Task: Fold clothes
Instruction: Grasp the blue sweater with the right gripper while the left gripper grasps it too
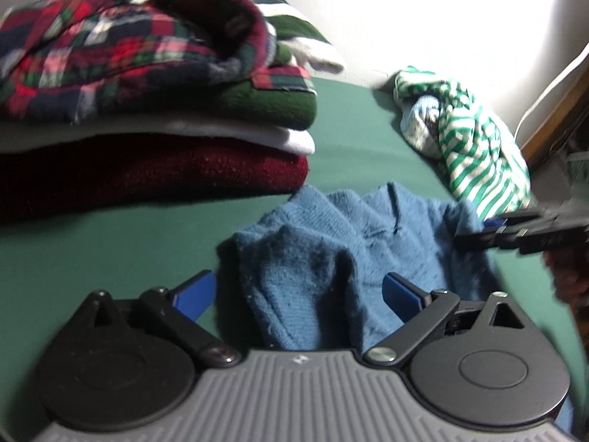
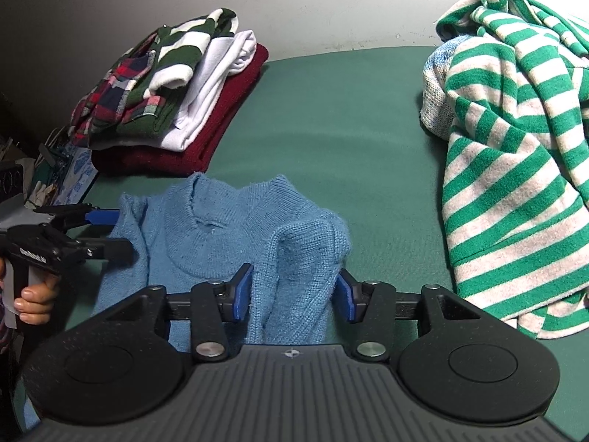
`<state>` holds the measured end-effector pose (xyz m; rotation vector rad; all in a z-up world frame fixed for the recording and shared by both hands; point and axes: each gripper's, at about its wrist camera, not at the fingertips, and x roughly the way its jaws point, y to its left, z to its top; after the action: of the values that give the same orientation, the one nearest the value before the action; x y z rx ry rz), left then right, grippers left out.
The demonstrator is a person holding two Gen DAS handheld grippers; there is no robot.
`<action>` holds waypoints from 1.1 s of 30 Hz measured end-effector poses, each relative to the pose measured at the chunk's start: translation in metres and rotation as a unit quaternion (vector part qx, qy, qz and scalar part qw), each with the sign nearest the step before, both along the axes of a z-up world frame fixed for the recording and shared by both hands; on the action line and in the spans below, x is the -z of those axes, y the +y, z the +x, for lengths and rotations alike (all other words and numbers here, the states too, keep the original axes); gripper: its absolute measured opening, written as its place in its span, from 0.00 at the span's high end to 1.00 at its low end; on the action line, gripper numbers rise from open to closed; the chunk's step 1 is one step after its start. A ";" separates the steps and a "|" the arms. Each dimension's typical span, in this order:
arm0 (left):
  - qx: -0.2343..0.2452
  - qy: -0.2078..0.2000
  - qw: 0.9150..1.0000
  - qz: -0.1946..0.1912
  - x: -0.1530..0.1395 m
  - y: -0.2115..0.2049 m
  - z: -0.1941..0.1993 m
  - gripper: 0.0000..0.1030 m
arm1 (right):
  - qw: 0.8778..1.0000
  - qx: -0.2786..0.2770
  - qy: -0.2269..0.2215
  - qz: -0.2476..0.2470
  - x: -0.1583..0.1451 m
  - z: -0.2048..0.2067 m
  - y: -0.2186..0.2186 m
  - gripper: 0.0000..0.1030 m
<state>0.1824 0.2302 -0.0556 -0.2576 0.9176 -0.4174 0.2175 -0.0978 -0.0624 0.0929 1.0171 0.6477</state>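
A blue knit sweater [image 1: 313, 243] [image 2: 206, 228] lies crumpled on the green table cover [image 2: 331, 129], neck hole facing up. In the left wrist view, my left gripper [image 1: 298, 294] stands wide open around a raised fold of the sweater's shoulder, and the pads do not press it. My right gripper [image 2: 294, 291] is shut on the bunched opposite shoulder, with fabric filling the gap between its blue pads. Each gripper also shows in the other's view: the right gripper [image 1: 473, 231] at the sweater's edge, the left gripper [image 2: 114, 232] open at the other side.
A stack of folded clothes [image 1: 147, 110] [image 2: 165, 103], plaid on top and maroon at the bottom, sits at the back left. A loose green-and-white striped garment [image 1: 475, 140] [image 2: 508, 129] lies at the right. A person's hand [image 2: 35, 302] grips the left tool. Clutter [image 2: 55, 169] lies past the left edge.
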 end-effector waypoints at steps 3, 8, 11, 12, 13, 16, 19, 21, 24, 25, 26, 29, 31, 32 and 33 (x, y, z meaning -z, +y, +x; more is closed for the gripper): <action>-0.015 -0.014 1.000 0.022 -0.001 -0.003 0.001 0.30 | 1.000 -0.002 -0.009 -0.002 0.001 0.000 0.003 0.65; -0.012 -0.033 0.998 0.056 -0.002 -0.013 -0.002 0.34 | 0.999 -0.012 -0.021 -0.021 0.000 -0.001 0.007 0.71; 0.000 -0.028 0.996 0.081 -0.004 -0.017 -0.003 0.28 | 0.999 0.001 -0.024 -0.034 -0.004 -0.003 0.005 0.62; 0.004 -0.024 0.996 0.088 -0.005 -0.017 -0.003 0.26 | 0.999 0.007 -0.028 -0.028 -0.008 -0.007 0.000 0.57; 0.006 -0.026 0.996 0.090 -0.007 -0.016 -0.005 0.24 | 0.999 0.013 -0.033 -0.019 -0.013 -0.011 -0.005 0.56; 0.005 -0.037 0.995 0.091 -0.007 -0.010 -0.011 0.11 | 0.999 0.002 -0.035 0.004 -0.022 -0.022 -0.015 0.54; -0.002 -0.018 0.998 0.066 -0.001 -0.007 -0.003 0.05 | 0.999 0.009 -0.033 -0.022 -0.014 -0.018 -0.008 0.50; -0.005 -0.014 0.998 0.063 0.000 -0.008 0.000 0.04 | 0.999 0.016 -0.028 -0.031 -0.007 -0.013 -0.003 0.50; 0.001 -0.021 0.997 0.074 0.000 -0.014 0.003 0.04 | 0.999 0.019 -0.025 -0.024 0.000 -0.008 0.003 0.50; 0.005 -0.024 0.997 0.077 0.000 -0.015 0.003 0.04 | 0.999 0.016 -0.031 -0.024 0.000 -0.008 0.005 0.50; 0.008 -0.027 0.997 0.078 0.001 -0.015 0.004 0.04 | 0.999 0.012 -0.037 -0.025 0.000 -0.008 0.007 0.50; 0.008 -0.038 0.996 0.083 0.002 -0.017 0.004 0.08 | 0.998 -0.002 -0.055 -0.026 0.001 -0.007 0.013 0.50; 0.005 -0.051 0.994 0.098 0.001 -0.021 0.003 0.24 | 0.997 -0.009 -0.066 -0.036 0.001 -0.006 0.017 0.69; 0.005 -0.055 0.993 0.103 0.001 -0.022 0.002 0.26 | 0.997 -0.011 -0.066 -0.034 0.002 -0.004 0.017 0.71; 0.006 -0.057 0.993 0.102 0.001 -0.023 0.002 0.29 | 0.998 -0.011 -0.062 -0.028 0.002 -0.003 0.015 0.74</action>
<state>0.1843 0.2070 -0.0564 -0.0401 0.8425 -0.3423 0.2149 -0.0825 -0.0645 -0.0074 0.9174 0.6364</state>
